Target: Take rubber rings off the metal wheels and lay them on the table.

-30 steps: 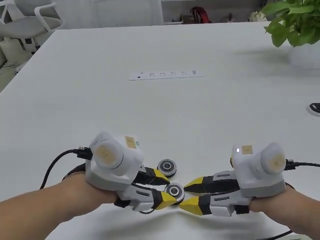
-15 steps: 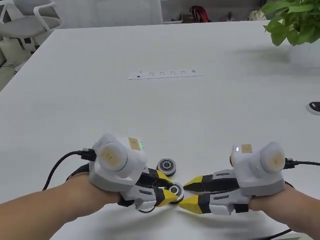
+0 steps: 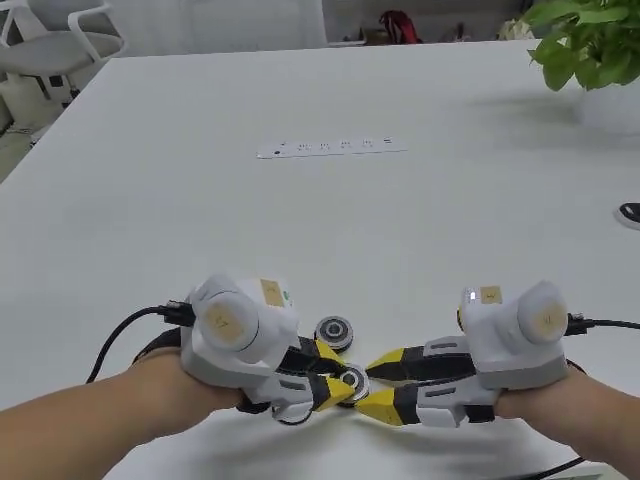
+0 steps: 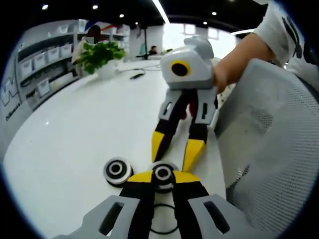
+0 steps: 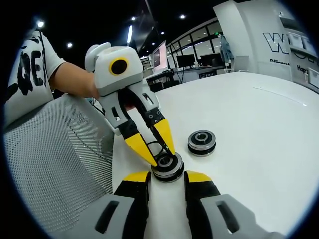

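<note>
While my left tongs (image 4: pixel 163 178) are clamped on the wheel (image 5: pixel 167 167), tips pressed to either side of it, my right tongs (image 5: pixel 168 177) stand with jaws apart, one tip on each flank of that same wheel. It lies flat on the table (image 3: pixel 330 230), hub up, dead ahead of the right tongs and right at their tips. The two pairs meet nose to nose over it, so the right pair is the one free to work.

I judge the next move to be a pinch on the dark rubber band around the rim, then a peel up along the hub axis while the left pair holds the metal down.

A thin black loop (image 5: pixel 153 147) shows between the left jaws; I cannot tell whether it rests on the table or hangs from a jaw.

Room is tight on my side. The table edge runs just beside the wheel, with a mesh chair (image 5: pixel 55 164) beyond it. A second wheel (image 5: pixel 202 142) sits near, on the far side, with open table past it for laying the ring.
</note>
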The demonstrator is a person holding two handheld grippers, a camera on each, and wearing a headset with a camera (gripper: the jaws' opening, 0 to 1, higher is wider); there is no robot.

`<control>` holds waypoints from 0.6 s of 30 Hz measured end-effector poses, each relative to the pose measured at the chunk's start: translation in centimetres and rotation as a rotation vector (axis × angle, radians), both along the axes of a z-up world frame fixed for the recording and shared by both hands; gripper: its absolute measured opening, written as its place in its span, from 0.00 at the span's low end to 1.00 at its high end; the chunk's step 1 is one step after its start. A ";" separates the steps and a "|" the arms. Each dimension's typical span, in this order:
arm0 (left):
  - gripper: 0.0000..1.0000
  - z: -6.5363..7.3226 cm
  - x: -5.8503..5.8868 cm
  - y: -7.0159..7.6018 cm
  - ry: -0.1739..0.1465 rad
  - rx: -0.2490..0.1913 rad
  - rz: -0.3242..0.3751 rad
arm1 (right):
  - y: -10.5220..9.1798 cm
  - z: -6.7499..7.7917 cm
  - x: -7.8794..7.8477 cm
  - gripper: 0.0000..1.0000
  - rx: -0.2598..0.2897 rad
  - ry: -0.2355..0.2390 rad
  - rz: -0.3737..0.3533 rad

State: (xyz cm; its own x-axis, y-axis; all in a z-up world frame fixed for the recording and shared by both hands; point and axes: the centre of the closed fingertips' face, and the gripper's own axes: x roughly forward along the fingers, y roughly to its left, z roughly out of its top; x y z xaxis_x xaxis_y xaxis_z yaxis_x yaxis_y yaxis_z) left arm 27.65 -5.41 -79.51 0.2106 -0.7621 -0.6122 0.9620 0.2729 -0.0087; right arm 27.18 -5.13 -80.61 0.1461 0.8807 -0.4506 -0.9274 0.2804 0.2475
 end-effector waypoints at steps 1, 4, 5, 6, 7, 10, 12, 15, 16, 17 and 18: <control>0.14 0.0 0.0 0.0 -0.001 0.000 0.000 | 0.0 0.0 0.0 0.24 -0.001 -0.001 0.002; 0.14 0.0 0.0 0.0 -0.001 0.000 0.004 | 0.1 0.0 0.0 0.24 -0.006 -0.012 0.009; 0.14 0.0 0.0 0.0 -0.001 -0.001 0.005 | 0.1 0.0 0.0 0.24 -0.006 -0.013 0.009; 0.14 0.0 0.0 0.0 -0.001 -0.001 0.007 | 0.2 0.0 -0.1 0.24 -0.010 -0.018 0.013; 0.14 0.0 0.0 0.0 -0.002 -0.001 0.007 | 0.2 -0.1 -0.1 0.23 -0.015 -0.026 0.018; 0.14 0.0 0.0 0.0 -0.004 -0.002 0.010 | 0.2 -0.1 0.0 0.23 -0.022 -0.037 0.024; 0.13 0.0 0.0 0.0 -0.004 -0.002 0.010 | 0.1 -0.1 0.0 0.22 -0.022 -0.044 0.026; 0.13 0.0 0.0 0.0 -0.005 -0.004 0.011 | 0.1 0.0 0.0 0.22 -0.026 -0.051 0.030; 0.13 0.0 0.0 0.0 -0.005 -0.004 0.011 | 0.1 0.0 0.0 0.22 -0.028 -0.055 0.031; 0.13 0.0 0.0 0.0 -0.006 -0.004 0.011 | 0.1 0.0 0.0 0.21 -0.029 -0.057 0.032; 0.13 0.0 0.0 0.0 -0.006 -0.005 0.011 | 0.1 0.0 0.0 0.21 -0.030 -0.059 0.032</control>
State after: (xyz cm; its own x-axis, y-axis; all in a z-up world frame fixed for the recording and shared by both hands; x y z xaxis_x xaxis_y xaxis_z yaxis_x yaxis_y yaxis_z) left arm 27.66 -5.45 -79.50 0.2227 -0.7626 -0.6073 0.9589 0.2837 -0.0047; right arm 27.16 -5.00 -80.60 0.1448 0.8717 -0.4682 -0.9489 0.2565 0.1840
